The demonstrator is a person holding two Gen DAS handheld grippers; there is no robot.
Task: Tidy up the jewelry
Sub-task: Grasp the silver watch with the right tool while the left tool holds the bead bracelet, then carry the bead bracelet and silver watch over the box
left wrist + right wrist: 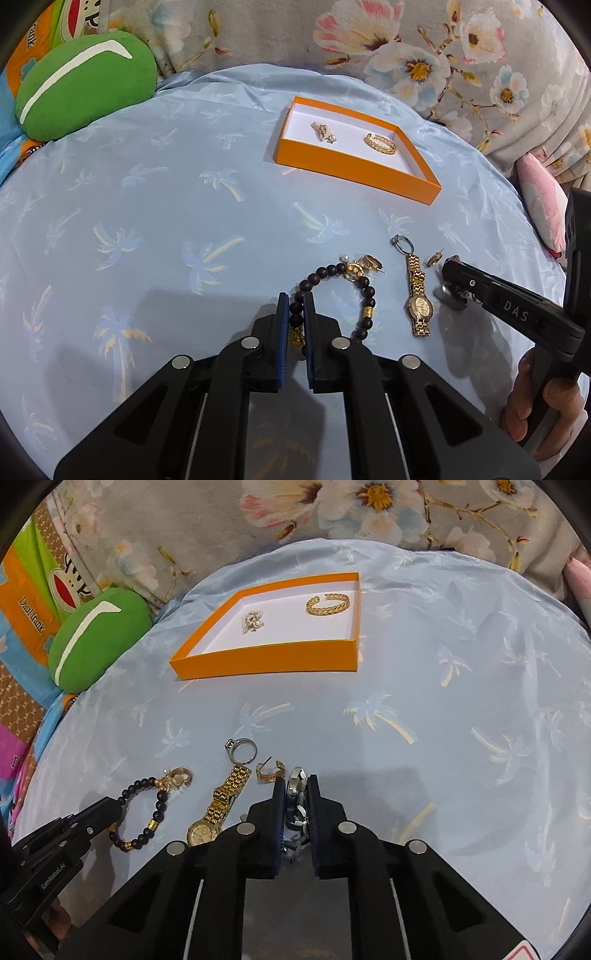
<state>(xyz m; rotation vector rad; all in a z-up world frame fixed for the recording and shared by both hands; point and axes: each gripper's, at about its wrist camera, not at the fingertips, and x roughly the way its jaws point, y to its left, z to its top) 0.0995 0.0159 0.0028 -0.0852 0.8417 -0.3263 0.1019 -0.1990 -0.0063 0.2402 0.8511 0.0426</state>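
Observation:
An orange tray (354,168) (266,659) with a white floor lies on the blue bed sheet and holds a pearl brooch (324,132) (252,621) and a gold braided bangle (381,143) (328,604). My left gripper (296,301) is shut on a dark bead bracelet (364,286) (159,805) that lies on the sheet. My right gripper (296,784) (448,271) is shut on a silver watch (295,805). Beside them lie a gold watch (418,299) (216,808), a silver ring (400,242) (242,749) and gold hoop earrings (371,263) (269,771).
A green cushion (81,85) (96,638) sits at the far left. A floral blanket (461,55) rises behind the tray. A pink pillow (543,206) lies at the right edge. A hand (543,402) holds the right gripper's grip.

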